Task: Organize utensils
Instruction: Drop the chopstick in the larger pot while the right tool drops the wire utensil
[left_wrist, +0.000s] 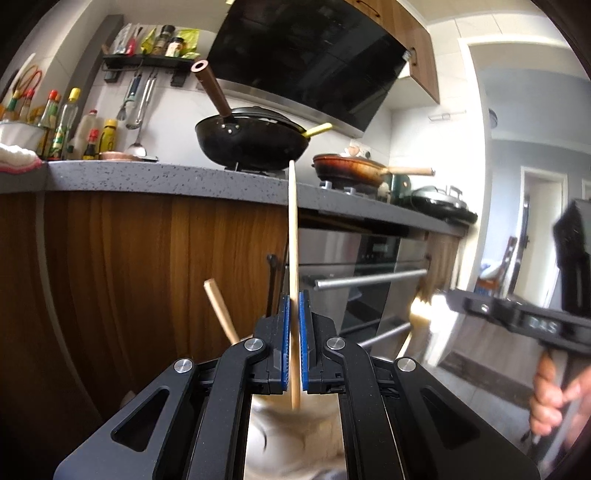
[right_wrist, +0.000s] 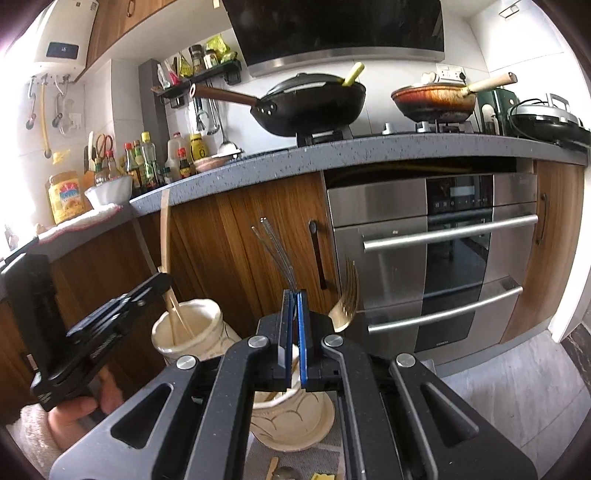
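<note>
My left gripper (left_wrist: 294, 314) is shut on a flat wooden spatula (left_wrist: 293, 229) that stands upright over a cream ceramic holder (left_wrist: 291, 435). A wooden stick (left_wrist: 221, 312) leans in that holder. In the right wrist view the left gripper (right_wrist: 162, 284) holds the spatula (right_wrist: 164, 229) over the cream holder (right_wrist: 188, 332). My right gripper (right_wrist: 294, 314) is shut on thin metal rods (right_wrist: 275, 254), above a second cream holder (right_wrist: 295, 417). A gold fork (right_wrist: 347, 299) stands in that second holder.
A grey counter (right_wrist: 369, 146) carries a black wok (right_wrist: 314, 103), a brown pan (right_wrist: 432, 98) and sauce bottles (right_wrist: 144, 158). A steel oven (right_wrist: 432, 258) and wood cabinets (right_wrist: 240, 240) lie behind. Small items lie on a grey mat (right_wrist: 295, 465).
</note>
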